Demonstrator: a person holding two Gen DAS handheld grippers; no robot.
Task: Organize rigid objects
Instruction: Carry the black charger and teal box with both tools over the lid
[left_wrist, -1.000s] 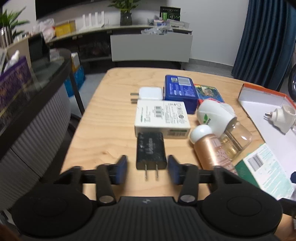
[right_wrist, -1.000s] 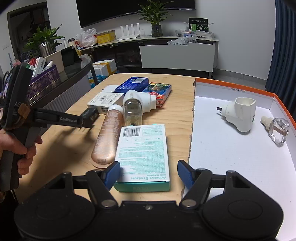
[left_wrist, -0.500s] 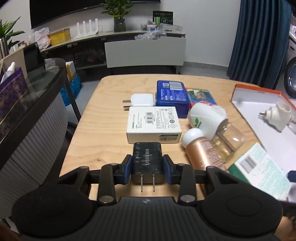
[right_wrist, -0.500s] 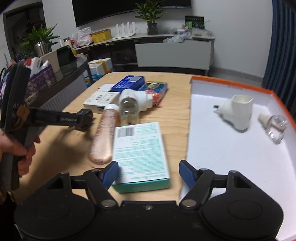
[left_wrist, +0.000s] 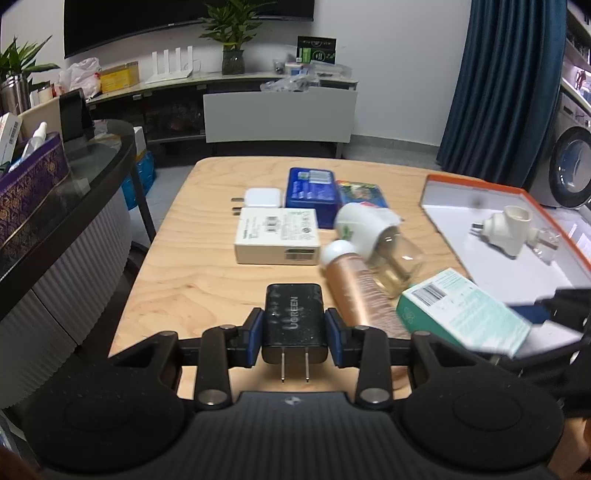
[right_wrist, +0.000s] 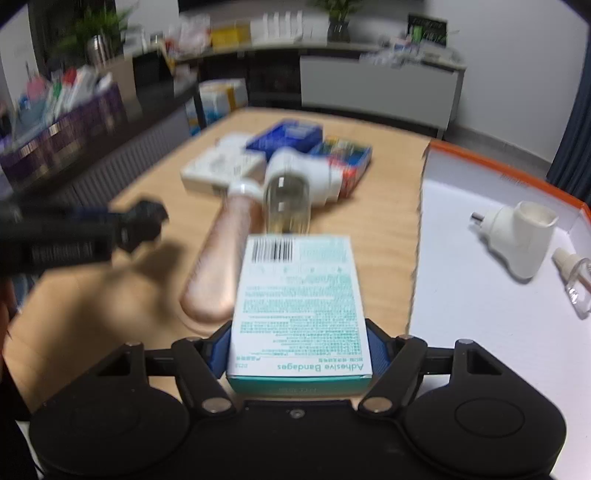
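Black UGREEN charger (left_wrist: 294, 320) and adhesive bandage box (right_wrist: 298, 309), each being carried in a gripper.
Left gripper (left_wrist: 294, 338) jaws are clamping the charger's sides, prongs rearward; right gripper (right_wrist: 298, 354) jaws are squeezing the box beside the white tray (right_wrist: 480, 332).

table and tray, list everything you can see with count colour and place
table: 1, light wood, under everything
tray: 1, white with orange rim, right side of table
black charger: 1, black, between left pads
bandage box: 1, white and teal, between right pads
bottle: 1, rose gold with white cap, lying mid-table
plug-in diffusers: 2, white; one on table, one in tray
refill vial: 1, clear, in tray beside diffuser
white box: 1, white, mid-table
white charger: 1, white, behind white box
blue box: 1, blue, far table
colourful box: 1, multicolour, beside blue box
left hand-held gripper: black, shut on charger
right hand-held gripper: black, shut on bandage box
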